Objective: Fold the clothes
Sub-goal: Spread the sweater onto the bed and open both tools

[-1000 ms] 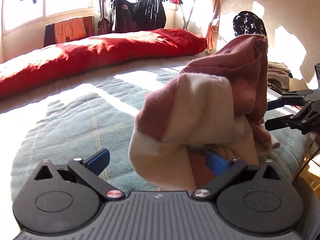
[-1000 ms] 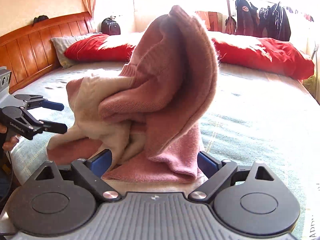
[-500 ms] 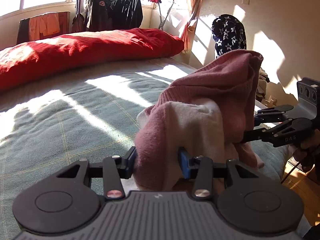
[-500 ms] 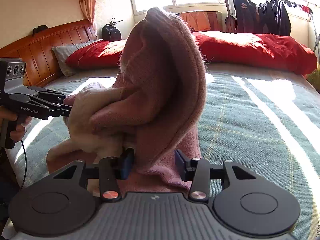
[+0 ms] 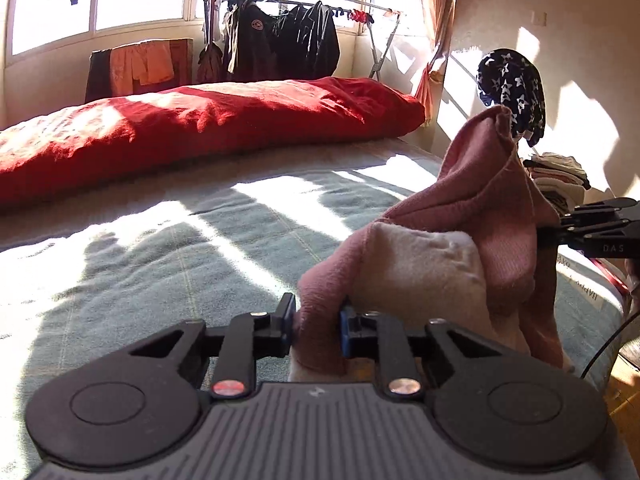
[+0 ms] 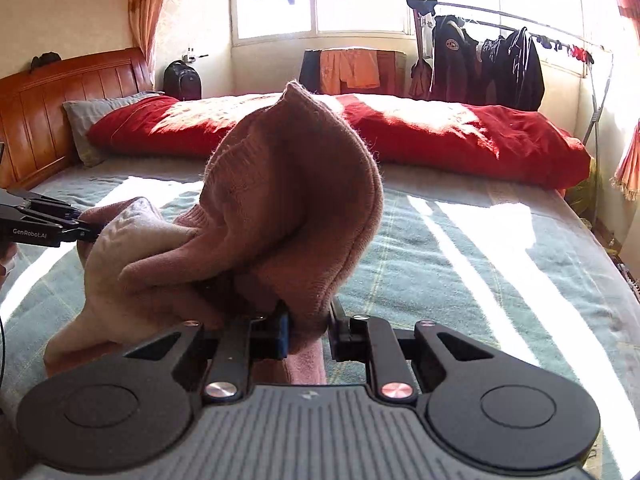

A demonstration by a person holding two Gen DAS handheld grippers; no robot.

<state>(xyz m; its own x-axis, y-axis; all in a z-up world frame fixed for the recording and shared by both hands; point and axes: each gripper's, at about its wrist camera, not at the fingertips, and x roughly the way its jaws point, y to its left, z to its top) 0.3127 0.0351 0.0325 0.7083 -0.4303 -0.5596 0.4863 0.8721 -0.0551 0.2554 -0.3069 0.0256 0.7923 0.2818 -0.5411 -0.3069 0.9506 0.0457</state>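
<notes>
Your pink-and-cream knit sweater (image 5: pixel 452 256) hangs bunched above the green bedspread, one dusty-pink fold peaking upward while the cream panel sags beneath. You hold it pinched at two points: the left gripper (image 5: pixel 316 326) clamps a pink edge, and the right gripper (image 6: pixel 306 330) clamps another pink fold.
</notes>
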